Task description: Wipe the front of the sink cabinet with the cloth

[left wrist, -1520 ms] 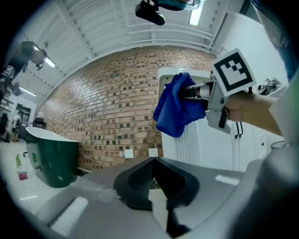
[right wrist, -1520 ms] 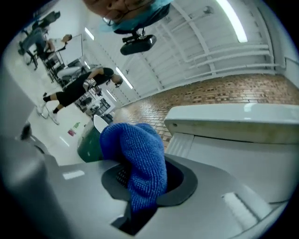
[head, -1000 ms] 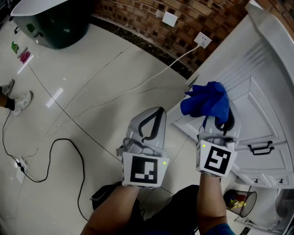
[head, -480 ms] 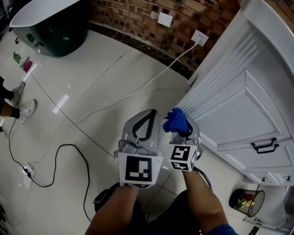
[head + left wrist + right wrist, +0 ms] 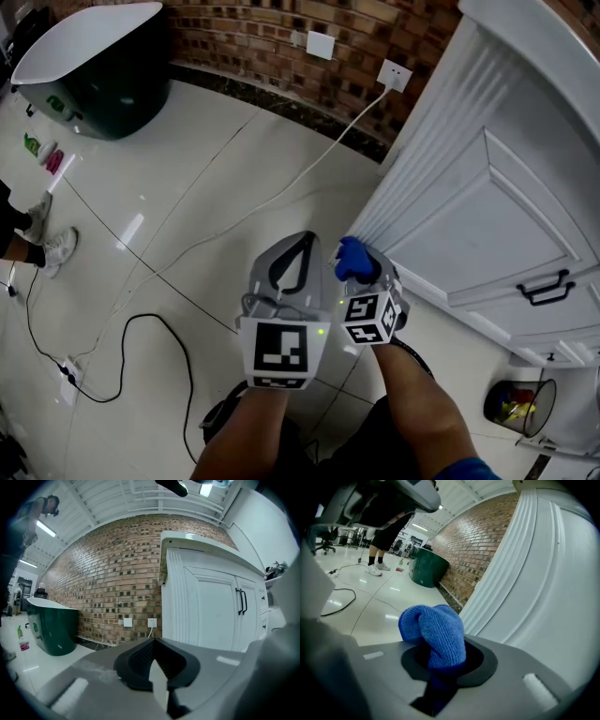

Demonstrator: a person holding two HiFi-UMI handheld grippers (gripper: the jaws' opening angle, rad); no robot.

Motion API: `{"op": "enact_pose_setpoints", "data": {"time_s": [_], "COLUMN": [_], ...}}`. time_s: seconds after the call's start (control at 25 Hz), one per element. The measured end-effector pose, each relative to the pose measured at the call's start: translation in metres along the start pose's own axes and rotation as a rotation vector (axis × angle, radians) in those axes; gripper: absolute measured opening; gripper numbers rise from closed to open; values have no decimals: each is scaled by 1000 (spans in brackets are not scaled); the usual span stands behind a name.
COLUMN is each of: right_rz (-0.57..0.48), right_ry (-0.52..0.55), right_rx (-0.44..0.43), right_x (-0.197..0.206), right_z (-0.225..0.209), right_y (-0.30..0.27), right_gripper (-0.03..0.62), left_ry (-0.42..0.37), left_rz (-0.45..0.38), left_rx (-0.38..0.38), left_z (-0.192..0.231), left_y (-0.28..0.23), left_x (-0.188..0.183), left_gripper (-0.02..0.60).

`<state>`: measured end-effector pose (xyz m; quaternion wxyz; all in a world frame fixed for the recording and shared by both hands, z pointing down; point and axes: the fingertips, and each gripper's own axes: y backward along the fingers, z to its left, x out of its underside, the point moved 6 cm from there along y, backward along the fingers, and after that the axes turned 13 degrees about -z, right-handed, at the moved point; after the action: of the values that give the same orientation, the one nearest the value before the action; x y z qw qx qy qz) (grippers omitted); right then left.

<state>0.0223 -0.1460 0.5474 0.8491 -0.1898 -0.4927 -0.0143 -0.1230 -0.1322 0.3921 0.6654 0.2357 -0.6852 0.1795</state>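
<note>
- Two grippers, one in each of your hands, side by side over the floor; each carries one marker cube.
- Left gripper (image 5: 302, 248): jaws pressed together, nothing between them. Grey plastic shell, black ribbed pads.
- Right gripper (image 5: 367, 277): jaws pinching one cloth (image 5: 352, 258). It's blue terry microfibre, bunched into a rounded wad that bulges out past the tips.
- The cloth sits low, just beside the fluted corner post of the one sink cabinet (image 5: 469, 187). You can't tell from any view whether it touches.
- The cabinet is white and painted smooth, with recessed panel doors and vertical ribs on the corner.
- The left gripper view shows two black bar handles (image 5: 243, 601), upright and close together. The head view shows only one handle (image 5: 547, 287).
- Wall (image 5: 262, 37) is rough red-brown brick and carries two white square plates (image 5: 320, 44).
- One white cable (image 5: 309, 164) runs from the right-hand plate across the floor.
- One black cable (image 5: 141, 328) loops on the floor (image 5: 187, 187), which is glossy cream tile with thin joints.
- One dark green tub (image 5: 103, 66) with a white rim stands at the far left by the wall.
- One wire-mesh bin (image 5: 520, 408) is at the lower right, near the cabinet base.
</note>
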Motion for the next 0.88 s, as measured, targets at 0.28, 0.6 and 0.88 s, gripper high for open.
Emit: {"op": "enact_pose_setpoints", "data": {"time_s": [0.28,0.6,0.88], "right_rz": [-181,-564,-792], "right_ry": [-186,-157,-103], "right_rx": [2,266,470], "right_x": [-68,-187,-260], "right_z": [-10,-90,-165], "right_y": [41,129,177], "right_gripper": [80,78,75], "left_ry": [16,-8,-45], "left_rz": [-32,-51,-101], "left_rx": [-29,29,114], "left_z": [3,-16,-42], "left_y": [4,0,-5], "left_x": [-12,-15,-24], "left_gripper": [5,5,5]}}
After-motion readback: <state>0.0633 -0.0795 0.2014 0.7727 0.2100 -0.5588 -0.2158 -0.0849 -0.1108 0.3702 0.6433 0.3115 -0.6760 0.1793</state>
